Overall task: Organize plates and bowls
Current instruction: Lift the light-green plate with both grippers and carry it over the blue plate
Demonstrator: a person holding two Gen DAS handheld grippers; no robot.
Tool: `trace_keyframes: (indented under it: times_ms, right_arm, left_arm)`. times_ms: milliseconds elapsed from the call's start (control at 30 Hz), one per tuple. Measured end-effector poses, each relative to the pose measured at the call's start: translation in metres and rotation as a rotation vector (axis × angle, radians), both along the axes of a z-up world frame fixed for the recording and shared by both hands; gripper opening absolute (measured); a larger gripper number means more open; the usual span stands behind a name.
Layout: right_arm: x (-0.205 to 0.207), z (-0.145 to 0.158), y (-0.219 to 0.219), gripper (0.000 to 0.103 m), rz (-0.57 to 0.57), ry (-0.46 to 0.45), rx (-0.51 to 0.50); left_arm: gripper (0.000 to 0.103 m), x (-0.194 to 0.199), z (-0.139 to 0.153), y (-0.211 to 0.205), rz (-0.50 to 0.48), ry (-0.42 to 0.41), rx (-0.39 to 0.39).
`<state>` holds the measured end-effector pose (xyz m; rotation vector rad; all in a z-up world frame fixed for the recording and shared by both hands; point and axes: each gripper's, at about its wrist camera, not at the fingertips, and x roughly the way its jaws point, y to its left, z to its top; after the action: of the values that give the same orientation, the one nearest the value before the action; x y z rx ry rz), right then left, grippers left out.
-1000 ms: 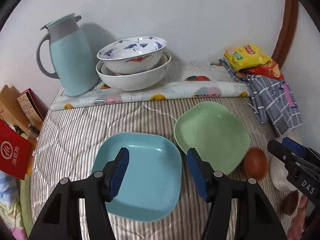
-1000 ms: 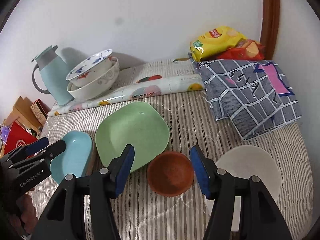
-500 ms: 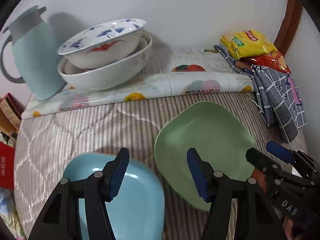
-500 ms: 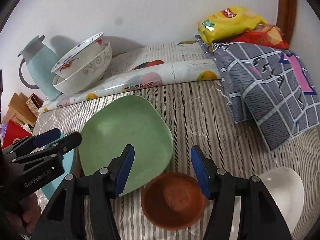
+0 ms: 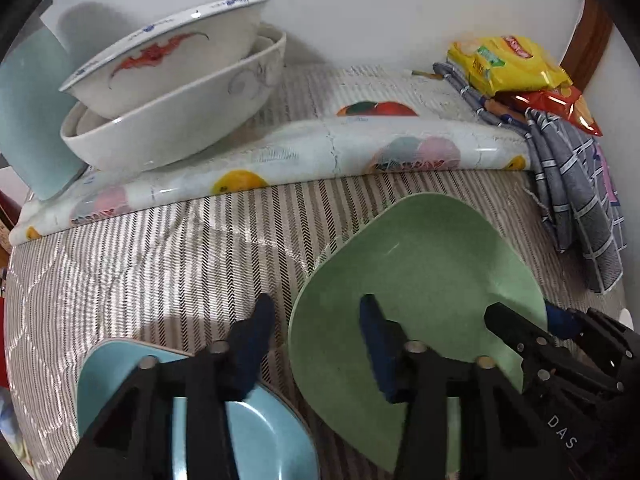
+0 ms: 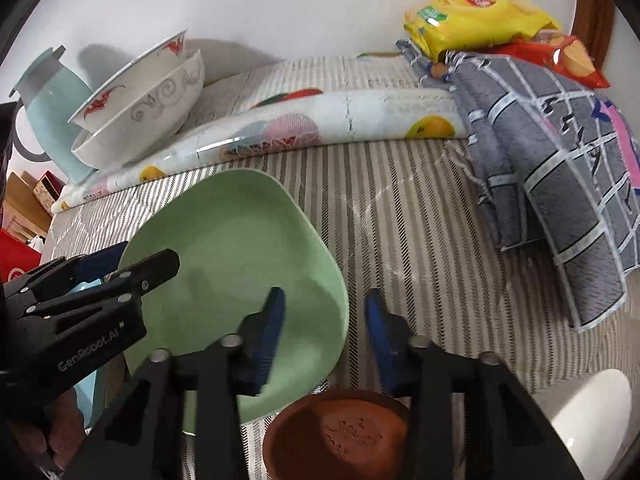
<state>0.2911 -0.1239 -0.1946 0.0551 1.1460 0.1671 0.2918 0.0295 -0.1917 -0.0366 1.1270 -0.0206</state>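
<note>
Two stacked white bowls [image 5: 172, 92], green plate [image 5: 420, 280], blue plate [image 5: 260, 440], brown bowl [image 6: 340, 436]; both grippers' fingers apart, empty

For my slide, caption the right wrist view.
Open right gripper straddles the green plate rim, brown bowl below.

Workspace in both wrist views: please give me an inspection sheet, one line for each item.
Surface: striped quilted cover.
Job's things: green plate, blue plate, brown bowl, white dish; two white bowls nested at the back.
Clutter: teal jug, snack bags, grey checked cloth, fruit-print sheet.
Grippers: left gripper and right gripper open, holding nothing.
Cables: nothing seen.
Surroundings: white wall.
</note>
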Motion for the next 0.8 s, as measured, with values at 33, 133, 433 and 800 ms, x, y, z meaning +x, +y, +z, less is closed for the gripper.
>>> trace_keyframes:
  times_ms: [33,133,433,800]
  right_arm:
    - [0.001,-0.002,0.0,0.027,0.0,0.003,0.005]
    - [0.001,-0.001,0.001,0.022,-0.001,-0.01,0.015]
    - [-0.001,0.01,-0.014,0.011,-0.059,-0.043,0.094]
    - [-0.022,0.054,-0.014,0.009,-0.07,-0.117,0.125]
  left_arm:
    - [0.035,0.001,-0.001,0.0,-0.001,-0.002,-0.003]
    - [0.026,0.004,-0.001,0.001,0.002,-0.01,-0.017]
    - [0.016,-0.001,0.014,0.011,0.004,-0.048,-0.068]
    - [0.015,-0.032,0.058,0.018,0.014,-0.117,-0.102]
